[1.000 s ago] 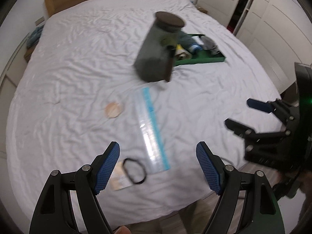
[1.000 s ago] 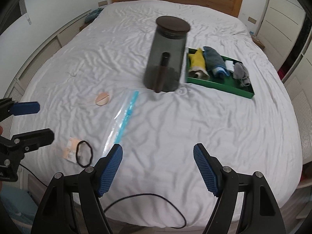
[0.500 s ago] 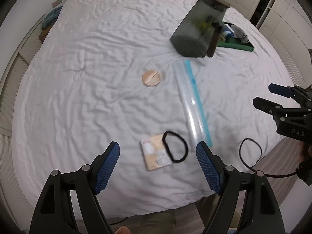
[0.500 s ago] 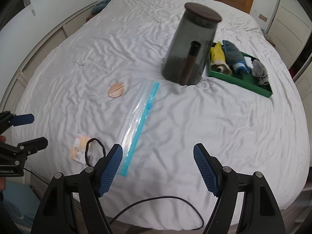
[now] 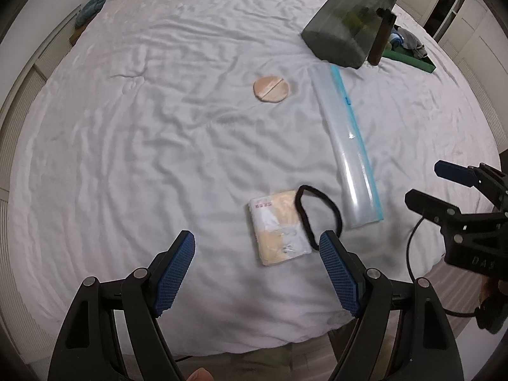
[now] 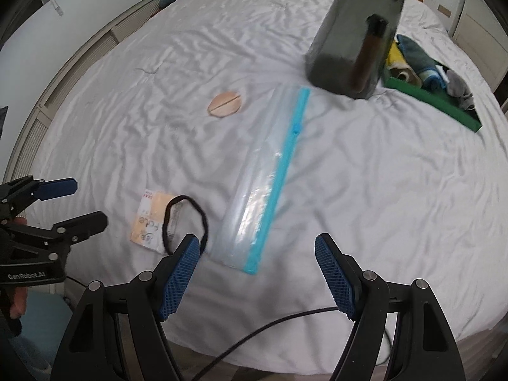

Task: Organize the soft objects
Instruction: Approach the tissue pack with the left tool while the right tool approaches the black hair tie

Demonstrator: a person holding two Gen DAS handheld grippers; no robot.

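On the white bed (image 5: pixel 133 146) (image 6: pixel 381 190) lie a small tissue packet (image 5: pixel 277 227) (image 6: pixel 152 219), a black hair band (image 5: pixel 317 214) (image 6: pixel 187 219) partly over it, a clear zip bag with a blue seal (image 5: pixel 347 146) (image 6: pixel 270 184) and a round tan pad (image 5: pixel 271 89) (image 6: pixel 225 104). My left gripper (image 5: pixel 257 265) (image 6: pixel 73 201) hangs open above the bed's near edge, just short of the packet. My right gripper (image 6: pixel 257 268) (image 5: pixel 425 184) is open too, over the near end of the zip bag. Neither holds anything.
A dark translucent canister (image 5: pixel 349 22) (image 6: pixel 352 38) with a brown handle stands beyond the bag. Behind it a green tray (image 6: pixel 435 100) (image 5: pixel 412 60) holds several rolled cloths. A black cable (image 6: pixel 270 327) crosses the bed's near edge. Cupboards line the right wall.
Both grippers have come down toward the bed and nearer its front edge; the packet, hair band and zip bag look larger and closer. Both sets of jaws kept the same width.
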